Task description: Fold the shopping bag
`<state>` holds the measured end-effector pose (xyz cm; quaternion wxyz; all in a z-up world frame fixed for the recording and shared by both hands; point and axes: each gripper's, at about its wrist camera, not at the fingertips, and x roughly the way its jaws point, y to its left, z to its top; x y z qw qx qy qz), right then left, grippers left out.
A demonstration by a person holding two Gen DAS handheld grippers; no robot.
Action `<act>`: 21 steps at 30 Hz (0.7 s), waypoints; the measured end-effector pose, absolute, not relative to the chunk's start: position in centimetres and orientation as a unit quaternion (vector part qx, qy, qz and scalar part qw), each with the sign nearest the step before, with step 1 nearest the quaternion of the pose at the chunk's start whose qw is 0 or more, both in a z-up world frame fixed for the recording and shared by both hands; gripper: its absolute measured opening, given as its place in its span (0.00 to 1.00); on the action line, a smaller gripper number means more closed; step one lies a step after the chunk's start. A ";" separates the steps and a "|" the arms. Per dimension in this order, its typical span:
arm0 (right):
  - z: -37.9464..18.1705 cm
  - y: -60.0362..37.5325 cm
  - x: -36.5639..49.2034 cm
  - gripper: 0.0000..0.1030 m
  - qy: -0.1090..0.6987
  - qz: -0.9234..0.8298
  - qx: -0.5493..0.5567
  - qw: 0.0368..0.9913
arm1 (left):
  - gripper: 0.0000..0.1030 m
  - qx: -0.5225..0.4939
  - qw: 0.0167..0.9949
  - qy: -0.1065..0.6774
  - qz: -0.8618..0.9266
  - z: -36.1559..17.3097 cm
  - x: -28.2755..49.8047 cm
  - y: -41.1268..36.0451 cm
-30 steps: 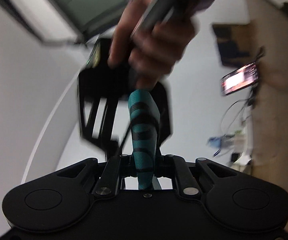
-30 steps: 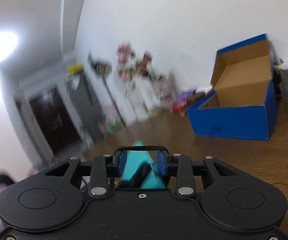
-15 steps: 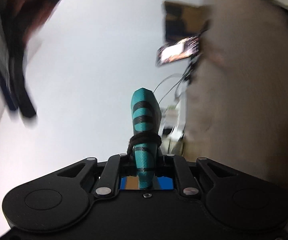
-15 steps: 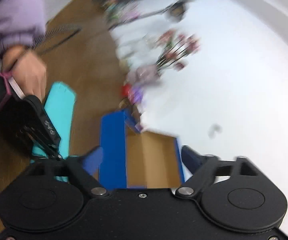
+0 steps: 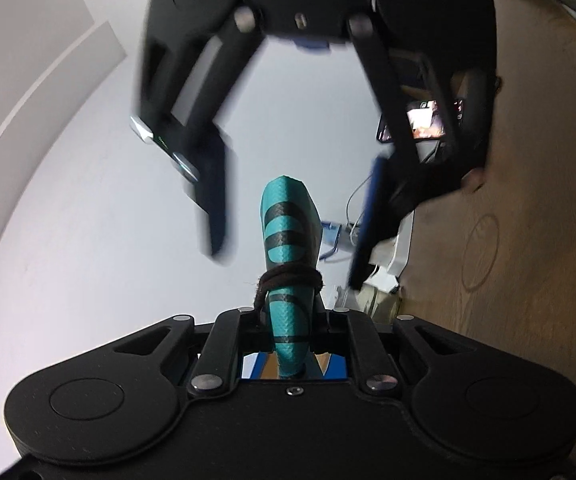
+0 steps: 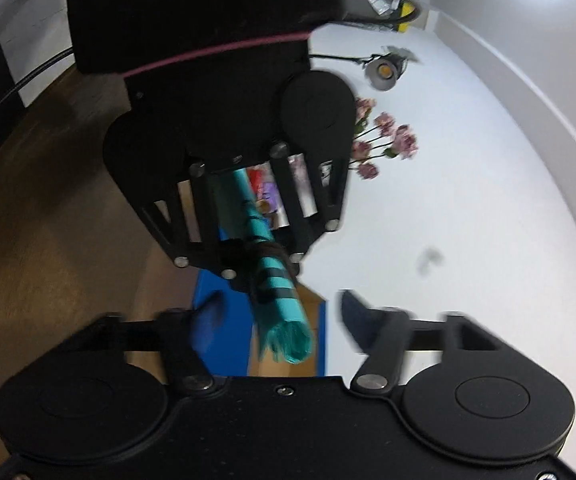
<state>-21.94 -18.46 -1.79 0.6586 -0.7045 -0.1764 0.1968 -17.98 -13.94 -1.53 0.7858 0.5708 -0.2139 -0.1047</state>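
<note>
The shopping bag [image 5: 288,232] is a tight teal roll with black stripes, tied round its middle by a dark cord [image 5: 291,280]. My left gripper [image 5: 288,316] is shut on the roll's near end, and the free end sticks straight out. My right gripper [image 5: 286,268] faces it with its jaws wide apart, one blue-padded finger [image 5: 216,200] on each side of the free end, not touching. In the right wrist view the bag [image 6: 276,292] points at the camera between the open right gripper [image 6: 282,320] fingers, and the left gripper [image 6: 262,264] clamps it behind the cord.
A blue cardboard box [image 6: 224,320] lies under the bag on the wooden table [image 6: 48,240]. Pink flowers [image 6: 383,140] and a lamp [image 6: 385,70] stand against the white wall. A lit phone [image 5: 427,120] and cables sit at the table's [image 5: 527,200] far edge.
The right gripper, shut on the bag a second ago, let go and opened, then swung round to face the left gripper. The left gripper kept hold of the roll.
</note>
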 end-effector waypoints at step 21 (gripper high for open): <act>-3.9 -20.3 -22.5 0.16 -0.117 0.188 -0.693 0.686 | 0.14 0.624 0.744 -0.196 -0.139 -5.2 -19.0 -12.7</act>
